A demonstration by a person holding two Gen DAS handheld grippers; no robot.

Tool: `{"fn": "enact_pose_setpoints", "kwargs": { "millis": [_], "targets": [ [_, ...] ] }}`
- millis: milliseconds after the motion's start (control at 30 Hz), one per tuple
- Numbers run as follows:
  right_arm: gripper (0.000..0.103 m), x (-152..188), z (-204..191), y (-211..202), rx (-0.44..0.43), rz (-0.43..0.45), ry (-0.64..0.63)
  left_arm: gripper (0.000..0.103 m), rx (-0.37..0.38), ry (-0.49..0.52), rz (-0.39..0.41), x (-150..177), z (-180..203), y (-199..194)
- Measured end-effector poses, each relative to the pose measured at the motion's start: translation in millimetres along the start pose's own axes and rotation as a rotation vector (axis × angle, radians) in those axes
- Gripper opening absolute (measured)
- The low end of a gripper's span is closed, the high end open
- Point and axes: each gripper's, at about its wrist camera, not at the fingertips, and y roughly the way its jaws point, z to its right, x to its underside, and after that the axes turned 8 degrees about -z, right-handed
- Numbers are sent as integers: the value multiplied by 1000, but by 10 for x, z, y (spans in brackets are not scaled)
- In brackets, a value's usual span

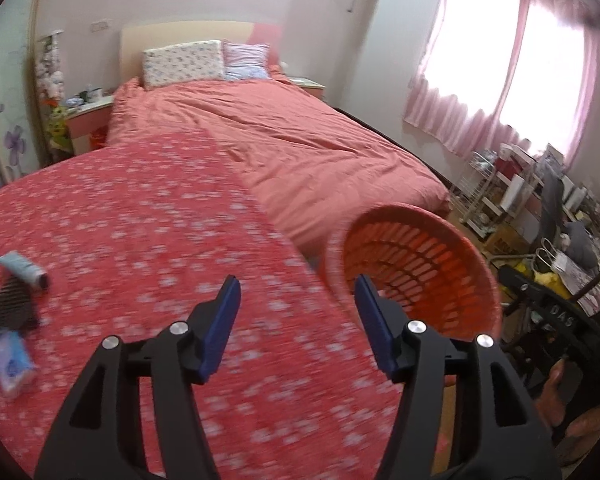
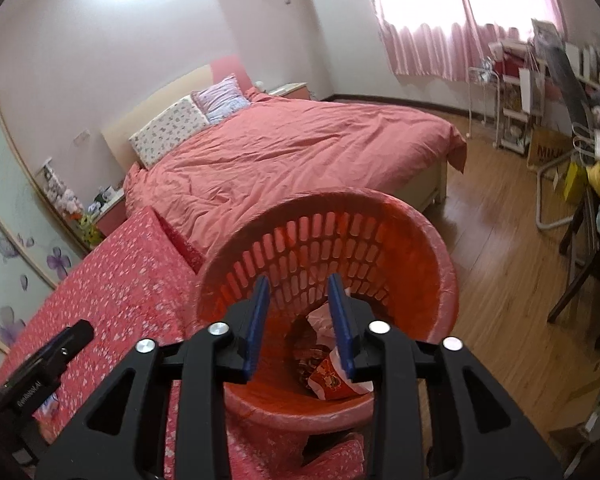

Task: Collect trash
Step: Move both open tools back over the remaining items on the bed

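A wide bed [image 1: 284,128] is covered by a salmon duvet [image 2: 300,148]; two pillows, a floral pillow [image 1: 184,63] and a striped pillow [image 1: 246,61], are propped against the headboard [image 1: 172,34] at the far end; a red blanket with small white flowers [image 1: 132,208] is spread over the near left part; a bedside table [image 1: 90,114] is set by the bed's far left corner; pink curtains [image 1: 496,60] are hung over the bright window; a wooden floor [image 2: 496,248] is seen to the right; cluttered shelves [image 2: 520,92] are ranged under the window.
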Motion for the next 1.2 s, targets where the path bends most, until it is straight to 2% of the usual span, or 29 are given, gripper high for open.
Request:
{"fn": "enact_pose_setpoints", "kwargs": {
  "millis": [367,500,700,900,1067,1200],
  "targets": [
    [38,252,-776,14,-56,-43,-168,61,-182,-136,33,249,-1151,-562],
    [51,433,-1201,23,-88,-67,-259,64,-257,-183,52,391,-1569,-803],
    [51,693,-1788,62,-160,-115,-388,67,-366,-237,83,618,-2071,-1142],
    [51,1067,-2405,126,-239,-191,-521,68,-432,-309,95,846,-2531,-1386],
    [52,1316,-2819,233,-278,-258,-608,69,-458,-365,89,1015,-2873,-1497],
    [62,1446,-3061,315,-299,-290,-641,70,-466,-404,91,1132,-3073,-1583]
  ]
}}
